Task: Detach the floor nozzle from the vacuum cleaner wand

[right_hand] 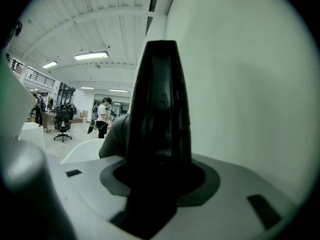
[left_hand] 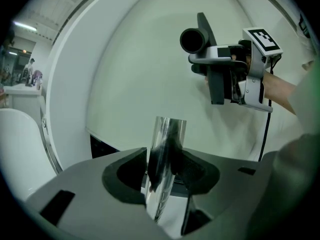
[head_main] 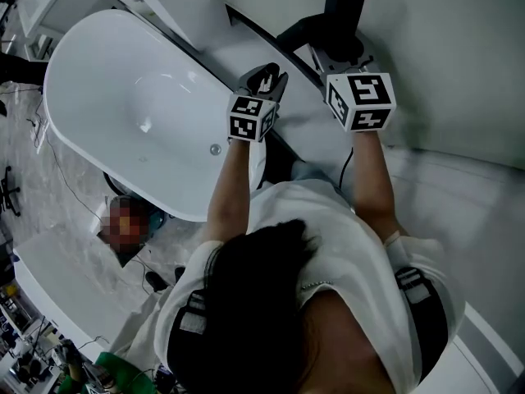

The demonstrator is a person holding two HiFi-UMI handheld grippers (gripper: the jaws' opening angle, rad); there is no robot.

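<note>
Since the tube end stands bare, detachment looks done. The left gripper is clamped on the chrome wand: in the left gripper view the tube sits upright between both pads and pokes out past the jaws with an open top. The right gripper is closed on the black floor nozzle, which fills the gap between its 2 jaws and runs well past the tips. From the left gripper the nozzle is up and to the right, well apart from the wand tip, with its round socket facing back toward that tool. A white bathtub lies off to the left of the left gripper.

Step judged: pull-off finished, the 2 parts held separate. Next move likely needs keeping both grips firm and carrying the nozzle clear to a place to set it down, none picked out here.
</note>
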